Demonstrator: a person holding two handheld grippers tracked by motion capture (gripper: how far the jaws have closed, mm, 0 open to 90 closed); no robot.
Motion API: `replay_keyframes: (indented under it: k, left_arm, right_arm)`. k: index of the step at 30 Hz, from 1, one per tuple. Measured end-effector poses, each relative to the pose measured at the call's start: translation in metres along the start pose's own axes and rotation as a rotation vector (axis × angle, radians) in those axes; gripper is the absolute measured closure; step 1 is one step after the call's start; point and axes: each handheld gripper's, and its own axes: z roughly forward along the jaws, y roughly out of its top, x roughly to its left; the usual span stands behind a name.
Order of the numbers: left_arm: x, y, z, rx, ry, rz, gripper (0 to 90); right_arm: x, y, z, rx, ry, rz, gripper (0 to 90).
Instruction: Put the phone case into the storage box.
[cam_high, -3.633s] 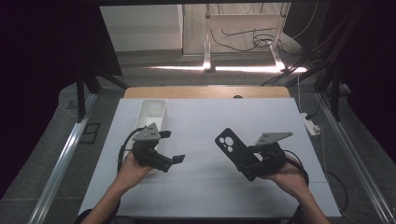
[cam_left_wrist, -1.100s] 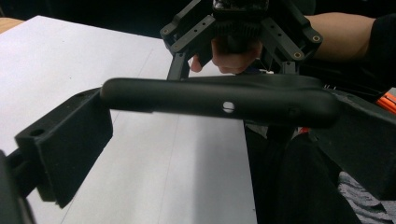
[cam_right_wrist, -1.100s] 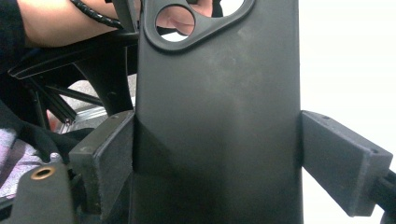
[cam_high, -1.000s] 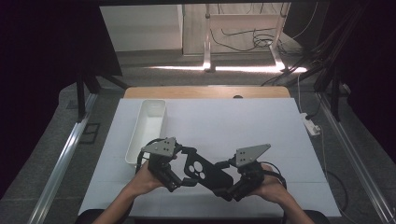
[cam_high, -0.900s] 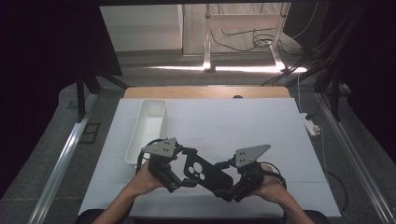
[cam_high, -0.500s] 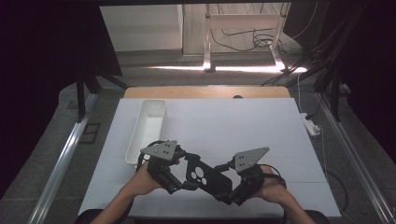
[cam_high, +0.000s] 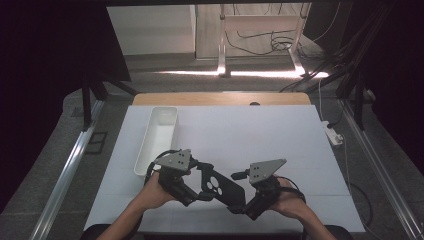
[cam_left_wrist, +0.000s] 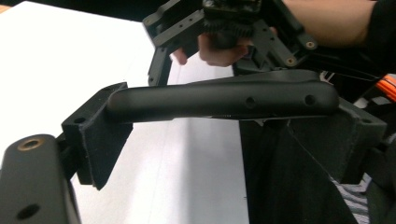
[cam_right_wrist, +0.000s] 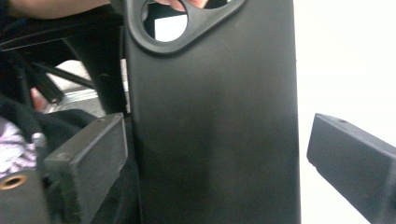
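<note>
A black phone case (cam_high: 220, 186) with round camera holes hangs between my two grippers above the front of the white table (cam_high: 260, 135). My left gripper (cam_high: 202, 181) has been closing and is shut on the case's camera end. In the left gripper view the case (cam_left_wrist: 224, 100) spans edge-on from pad to pad of my left gripper (cam_left_wrist: 226, 121). My right gripper (cam_high: 239, 194) has just been opening. In the right gripper view the case (cam_right_wrist: 215, 116) stands between the jaws of my right gripper (cam_right_wrist: 217, 142), with a gap at the right jaw.
A long white tray (cam_high: 150, 150) lies on the left part of the table, just behind my left hand. A white power strip (cam_high: 334, 135) sits off the table's right edge. Metal rails run along both sides.
The case was in the right gripper alone at first, then both grippers came together at the table's front. Since then the right jaws have spread off the case; both hands stayed put.
</note>
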Motion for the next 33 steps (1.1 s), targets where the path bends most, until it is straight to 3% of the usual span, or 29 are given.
replay_keyframes:
  k: [9, 20, 33]
  left_arm:
    - [0.004, 0.0, -0.005, 0.021, 0.082, -0.03, 14.6]
    - [0.01, 0.0, -0.008, 0.04, 0.144, -0.071, 14.6]
    - [0.018, -0.001, -0.014, 0.045, 0.242, -0.155, 14.4]
  right_arm:
    - [-0.004, -0.001, -0.002, -0.001, -0.1, 0.013, 0.0]
    - [-0.007, -0.002, -0.006, -0.014, -0.155, 0.022, 0.0]
    - [-0.01, -0.002, -0.008, 0.013, -0.249, 0.027, 0.0]
